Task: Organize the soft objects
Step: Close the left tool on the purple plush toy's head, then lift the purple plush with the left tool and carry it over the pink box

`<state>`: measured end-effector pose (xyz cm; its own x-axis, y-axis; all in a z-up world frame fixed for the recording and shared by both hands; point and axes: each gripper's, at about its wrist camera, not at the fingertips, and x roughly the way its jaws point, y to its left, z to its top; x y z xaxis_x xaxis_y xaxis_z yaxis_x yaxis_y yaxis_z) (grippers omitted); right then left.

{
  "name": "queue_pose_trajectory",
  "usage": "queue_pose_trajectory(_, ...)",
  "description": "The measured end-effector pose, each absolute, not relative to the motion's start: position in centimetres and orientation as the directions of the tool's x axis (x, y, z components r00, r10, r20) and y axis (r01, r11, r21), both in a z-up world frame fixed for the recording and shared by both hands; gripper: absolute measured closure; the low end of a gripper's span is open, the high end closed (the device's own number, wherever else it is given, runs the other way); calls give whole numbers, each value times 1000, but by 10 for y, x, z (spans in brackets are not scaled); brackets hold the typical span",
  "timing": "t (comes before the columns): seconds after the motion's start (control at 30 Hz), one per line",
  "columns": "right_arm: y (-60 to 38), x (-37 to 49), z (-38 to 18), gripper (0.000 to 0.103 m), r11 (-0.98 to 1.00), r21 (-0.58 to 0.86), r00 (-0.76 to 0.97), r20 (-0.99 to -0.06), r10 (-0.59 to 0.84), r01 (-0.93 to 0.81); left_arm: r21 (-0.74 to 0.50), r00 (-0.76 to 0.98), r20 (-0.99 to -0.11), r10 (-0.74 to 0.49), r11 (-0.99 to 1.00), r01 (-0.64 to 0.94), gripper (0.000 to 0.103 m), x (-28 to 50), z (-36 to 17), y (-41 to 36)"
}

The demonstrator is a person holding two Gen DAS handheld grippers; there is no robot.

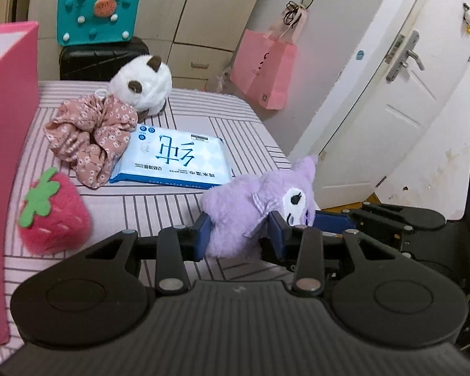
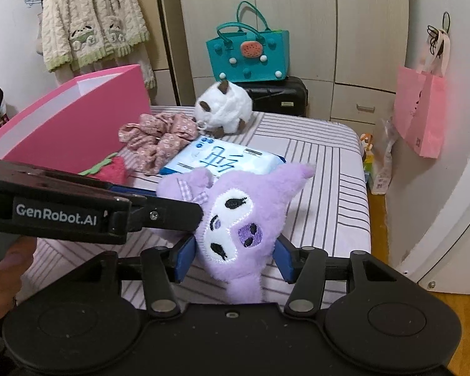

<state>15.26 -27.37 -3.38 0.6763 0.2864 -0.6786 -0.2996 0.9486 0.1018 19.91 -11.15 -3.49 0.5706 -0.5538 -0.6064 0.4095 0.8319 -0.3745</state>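
Your left gripper (image 1: pixel 238 235) and right gripper (image 2: pixel 235 258) both have their jaws pinching the purple plush (image 2: pixel 232 219), held just above the striped bed (image 2: pixel 329 169) near the wipes pack (image 1: pixel 175 159).

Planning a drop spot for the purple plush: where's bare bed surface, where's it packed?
Bare striped sheet lies right of the wipes pack, out to the bed's right edge, and between the strawberry plush and purple plush. Crowded: the far left, where pink box, floral scrunchie and white plush cluster.
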Motion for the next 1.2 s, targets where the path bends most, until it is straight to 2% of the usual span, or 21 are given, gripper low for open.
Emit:
queue_pose_trajectory(0.33, -256, 124, -2, 40, 919, 118, 672, -649, 358, -376, -318, 632, -559, -537, 843, 435, 65, 152, -2, -86)
queue_pose_trajectory(0.5, -242, 110, 15, 29, 894, 107, 672, -622, 402, -436, -308, 647, -539, -540, 841, 445, 65, 137, 13, -70)
queue_pose_trajectory(0.97, -193, 108, 78, 29, 819, 55, 657, -568, 496, -571, -266, 706, -484, -518, 855, 445, 65, 118, 72, -6)
queue_pose_trajectory(1.2, -155, 125, 104, 29, 762, 42, 622, -549, 558, -646, -231, 768, -441, -464, 886, 403, 65, 111, 93, 40)
